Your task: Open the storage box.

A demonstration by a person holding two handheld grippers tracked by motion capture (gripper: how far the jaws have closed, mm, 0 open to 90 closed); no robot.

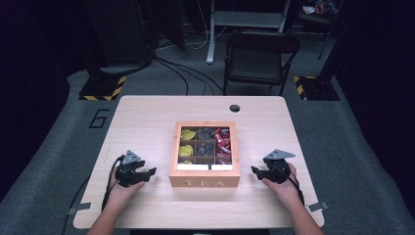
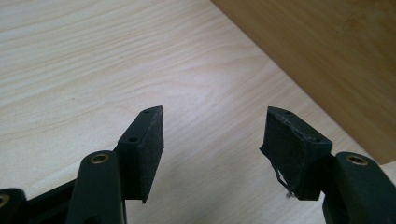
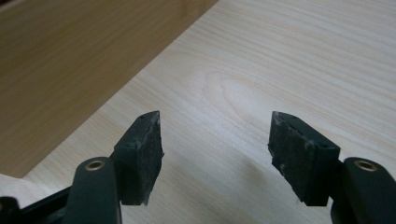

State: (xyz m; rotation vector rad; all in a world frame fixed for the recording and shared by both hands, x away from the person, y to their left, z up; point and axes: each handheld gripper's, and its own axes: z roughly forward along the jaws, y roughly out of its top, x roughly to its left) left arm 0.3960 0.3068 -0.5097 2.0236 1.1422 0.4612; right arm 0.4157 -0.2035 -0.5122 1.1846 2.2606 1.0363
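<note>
A wooden tea box (image 1: 204, 182) marked TEA stands at the table's middle, its compartments holding yellow, dark and red tea bags. My left gripper (image 1: 151, 172) rests on the table to the box's left, pointing at its side wall; its jaws stand apart with bare tabletop between them (image 2: 212, 135). My right gripper (image 1: 254, 171) rests to the box's right, pointing at that side; its jaws also stand apart over bare wood (image 3: 215, 137). The box's side wall (image 2: 327, 56) fills the upper right of the left gripper view and its other side wall (image 3: 70, 65) the upper left of the right gripper view.
The light wooden table (image 1: 147, 117) has a round cable hole (image 1: 235, 108) at its back edge. Behind the table stand a dark folding chair (image 1: 259, 58) and floor cables (image 1: 181, 73). Bare tabletop lies on both sides of the box.
</note>
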